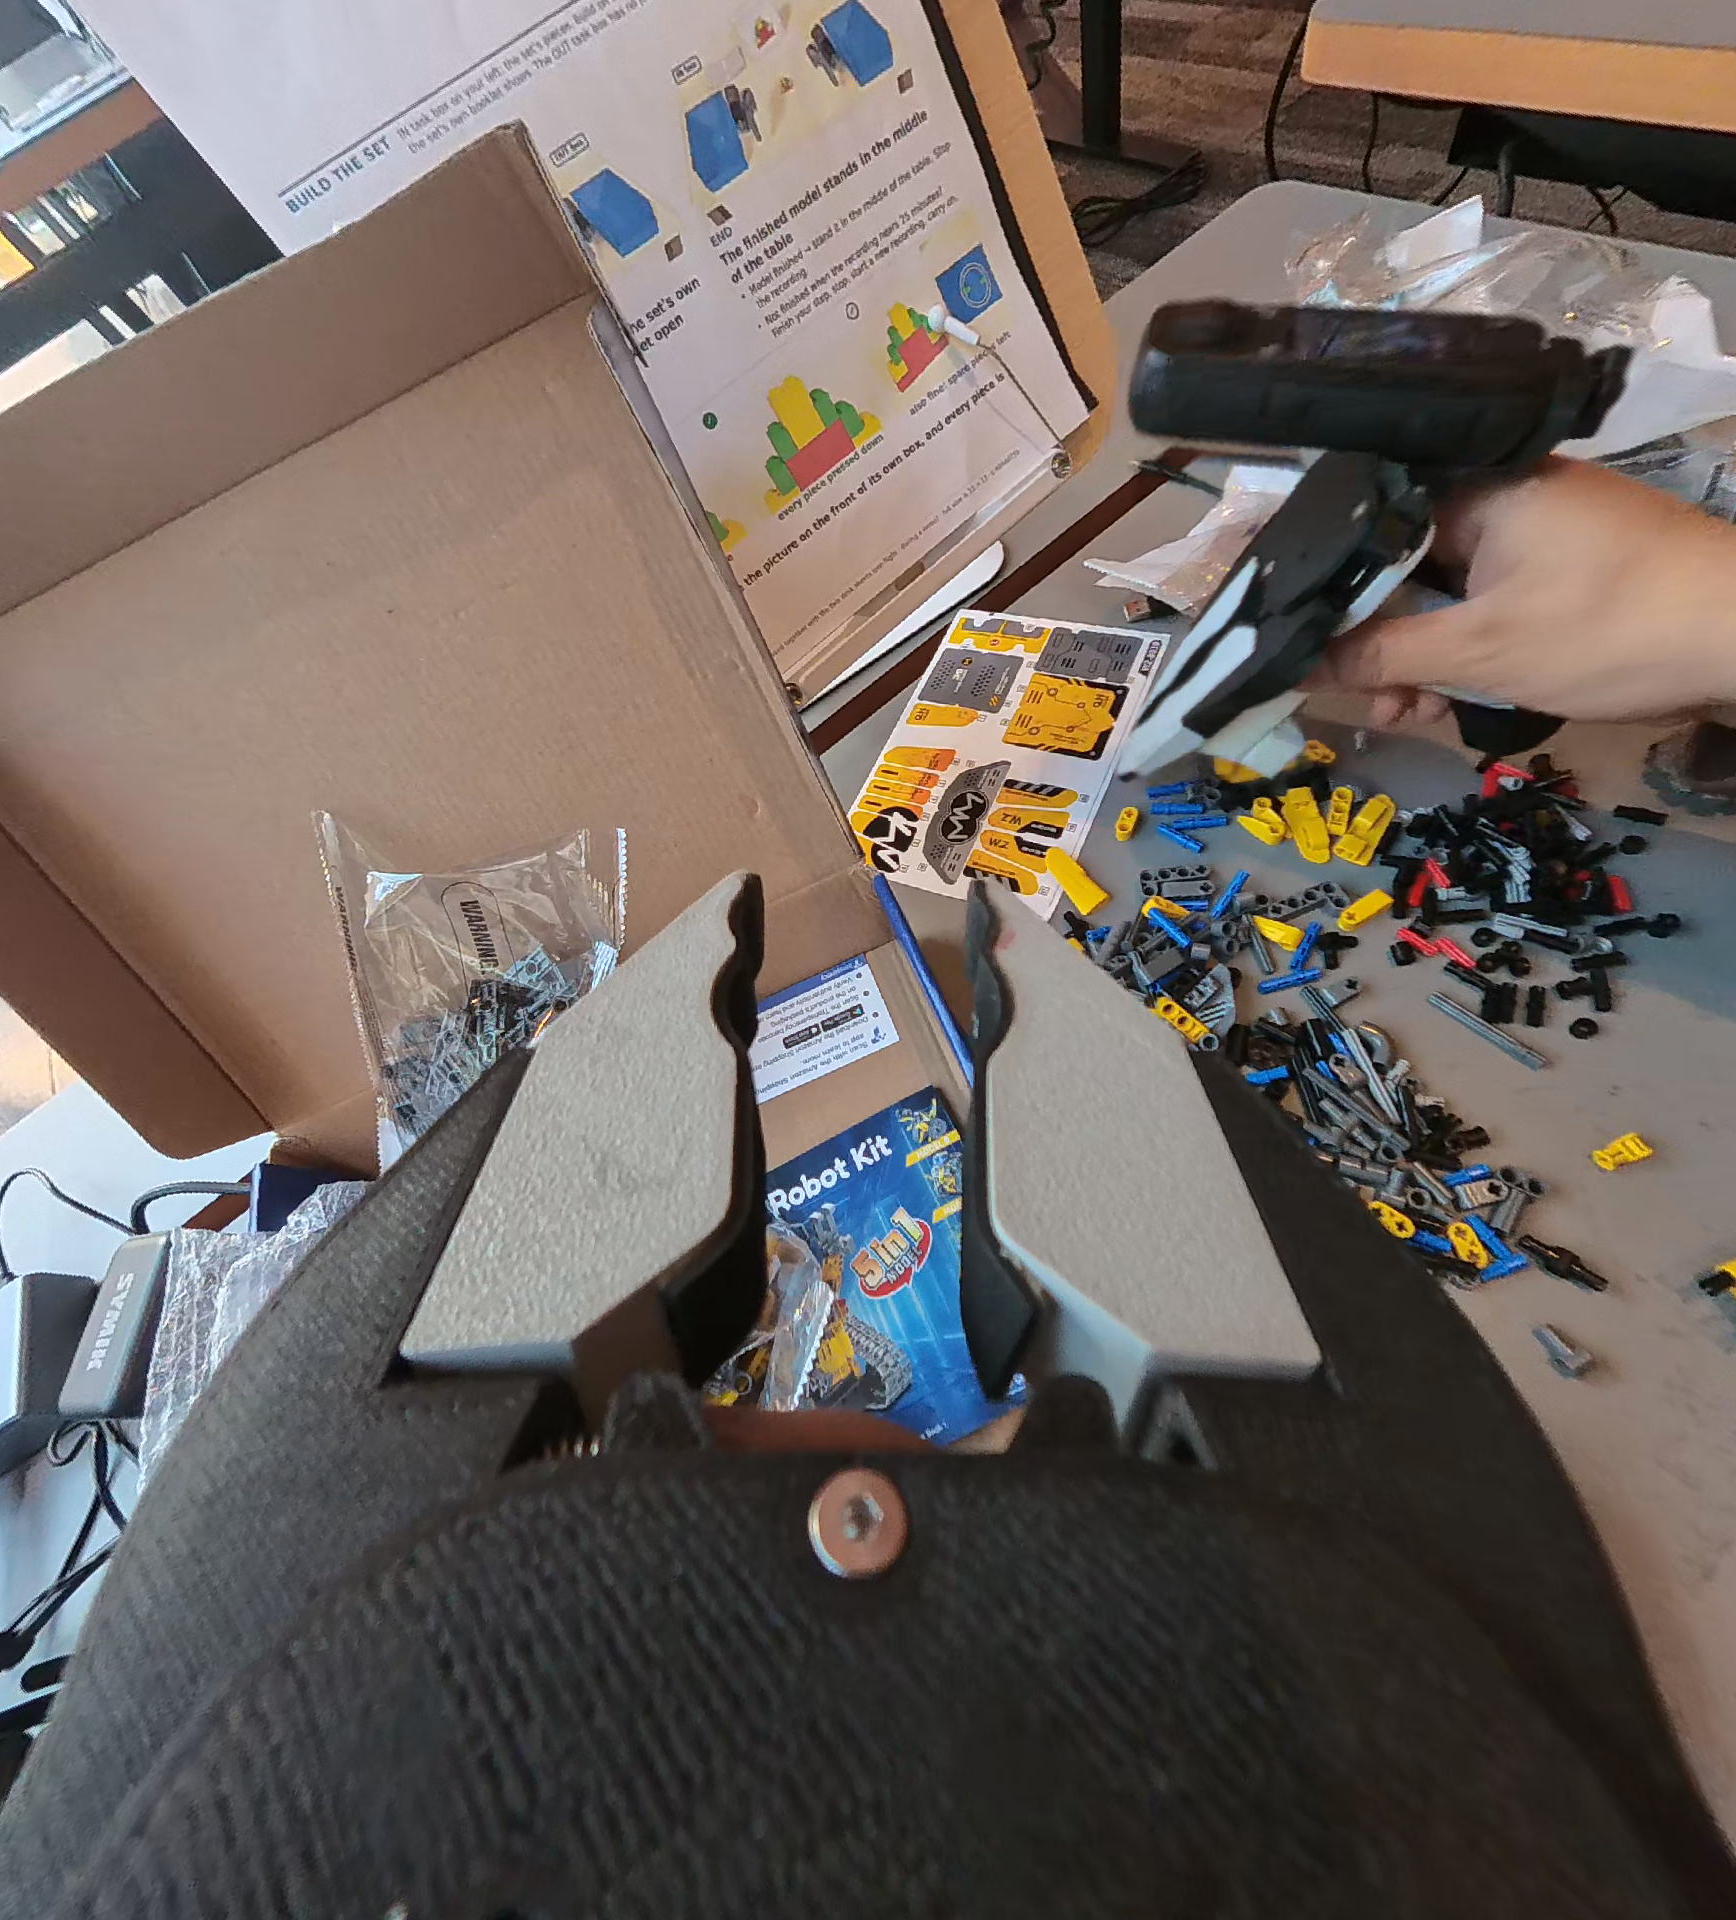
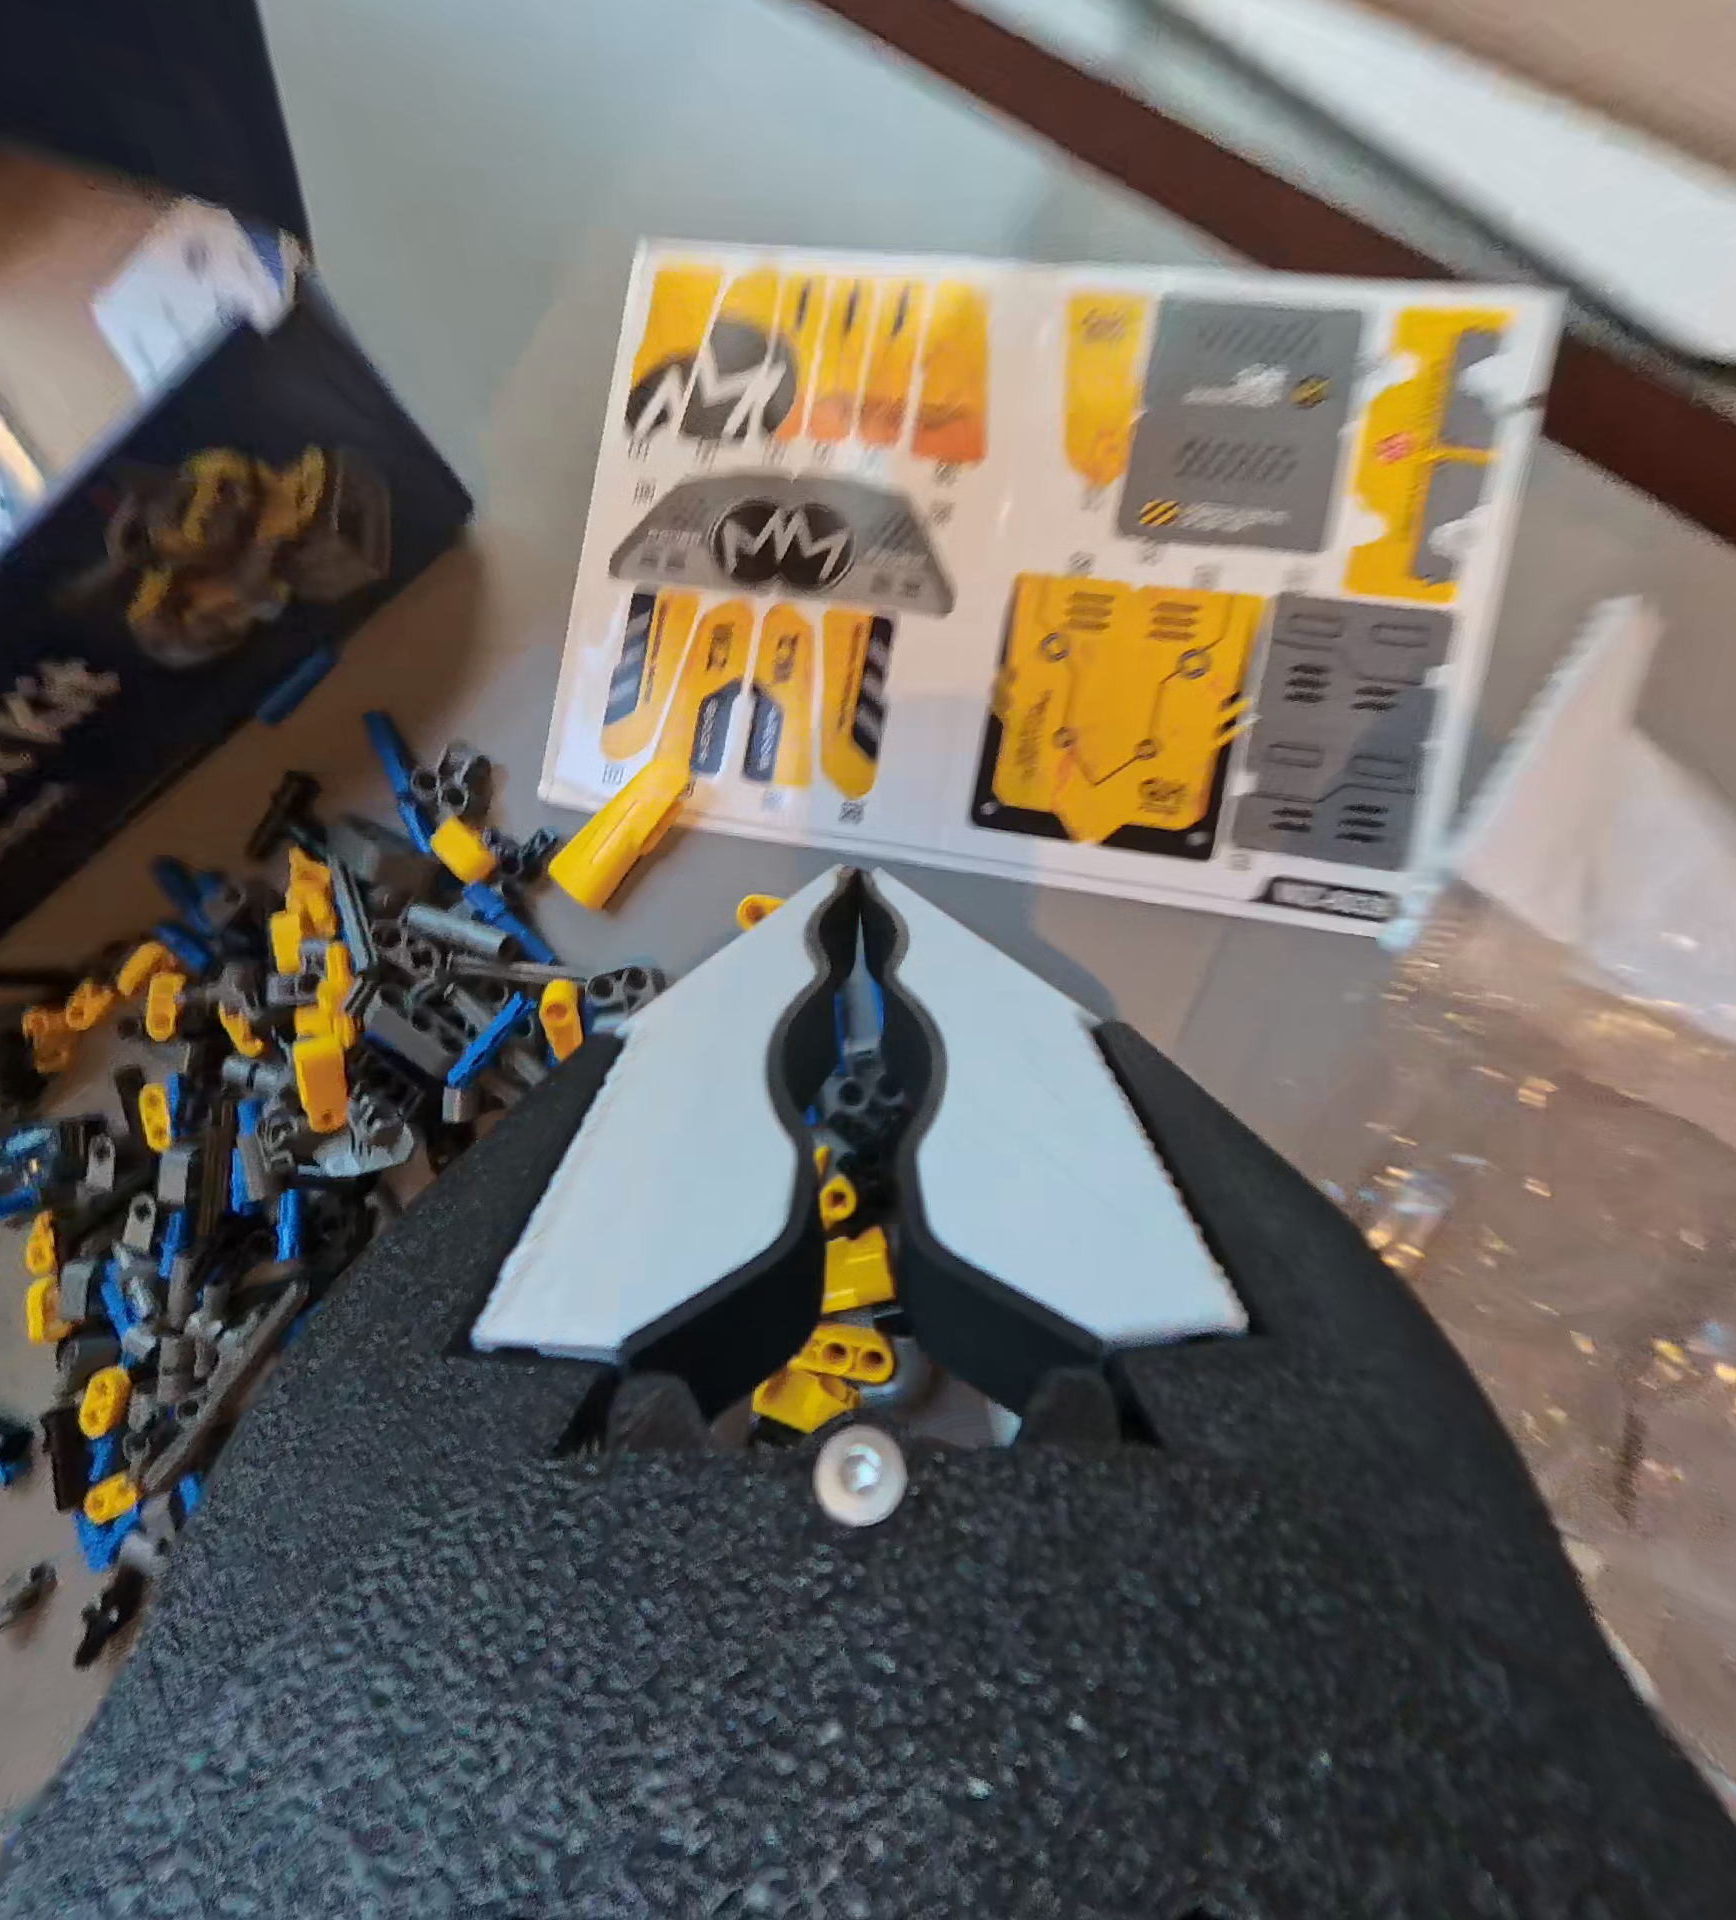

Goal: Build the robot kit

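Cardboard box (image 1: 344,582) gapes; we hang left gripper (image 1: 864,935), fingers spread w/ nothing between, over its sealed parts bag (image 1: 469,966). Right gripper (image 2: 856,883), tips pressed together, empty, hovers above loose pieces (image 2: 251,1091) nr sticker sheet (image 2: 1040,582).

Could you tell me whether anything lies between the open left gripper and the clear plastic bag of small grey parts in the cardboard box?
Nothing visible does: the left gripper hangs open beside the clear plastic bag of small grey parts, which stands in the open cardboard box.

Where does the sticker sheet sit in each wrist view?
Left wrist view: sticker sheet lies right of centre, on the table between the cardboard box and the loose pieces.
Right wrist view: it lies at upper centre, just beyond the shut tongs.
Shared landmark: the yellow piece at the sheet's corner.
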A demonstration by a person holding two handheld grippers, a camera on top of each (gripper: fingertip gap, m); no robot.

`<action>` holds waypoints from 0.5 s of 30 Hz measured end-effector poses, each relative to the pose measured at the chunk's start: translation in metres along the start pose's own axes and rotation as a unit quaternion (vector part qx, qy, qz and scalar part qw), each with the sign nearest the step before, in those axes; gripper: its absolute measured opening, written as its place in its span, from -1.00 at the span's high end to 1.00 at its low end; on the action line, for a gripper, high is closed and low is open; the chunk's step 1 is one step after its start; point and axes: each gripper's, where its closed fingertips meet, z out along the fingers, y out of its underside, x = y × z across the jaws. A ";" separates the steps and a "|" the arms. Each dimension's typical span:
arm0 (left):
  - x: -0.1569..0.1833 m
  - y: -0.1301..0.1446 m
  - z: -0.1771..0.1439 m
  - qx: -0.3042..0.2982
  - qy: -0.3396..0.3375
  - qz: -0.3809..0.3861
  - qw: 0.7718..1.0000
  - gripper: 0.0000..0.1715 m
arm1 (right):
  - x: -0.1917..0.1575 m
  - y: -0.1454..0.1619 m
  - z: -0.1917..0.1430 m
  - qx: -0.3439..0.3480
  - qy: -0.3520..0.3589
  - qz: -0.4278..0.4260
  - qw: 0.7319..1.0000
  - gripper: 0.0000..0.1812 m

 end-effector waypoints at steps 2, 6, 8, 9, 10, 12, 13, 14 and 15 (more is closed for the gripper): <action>-0.001 -0.002 -0.001 0.004 0.000 -0.003 1.000 0.58 | 0.019 -0.018 -0.017 0.052 0.031 0.029 0.998 1.00; 0.000 -0.001 0.000 0.002 0.000 -0.001 1.000 0.58 | 0.047 -0.024 -0.021 0.062 0.047 0.078 0.994 1.00; 0.001 0.000 0.001 0.000 0.001 0.000 1.000 0.58 | 0.049 -0.018 -0.013 0.045 0.053 0.074 0.995 1.00; 0.001 0.000 0.001 -0.001 0.000 0.001 1.000 0.58 | 0.040 -0.019 -0.009 0.045 0.036 0.066 0.996 1.00; 0.001 0.000 0.001 0.000 0.001 0.001 1.000 0.58 | 0.026 -0.021 -0.006 0.050 0.011 0.052 0.997 1.00; 0.000 -0.001 0.001 0.001 0.000 -0.001 1.000 0.58 | 0.000 -0.024 0.004 0.047 -0.015 0.017 0.999 1.00; 0.000 0.000 0.002 0.000 0.000 -0.001 1.000 0.58 | -0.006 -0.023 0.011 0.037 -0.008 0.006 0.999 0.98; 0.000 0.000 0.002 -0.002 0.000 -0.001 1.000 0.58 | -0.012 -0.023 0.018 0.028 -0.002 0.000 1.000 0.98; 0.000 0.001 0.003 -0.003 -0.001 0.000 1.000 0.58 | -0.020 -0.021 0.025 0.019 -0.012 -0.003 1.000 0.98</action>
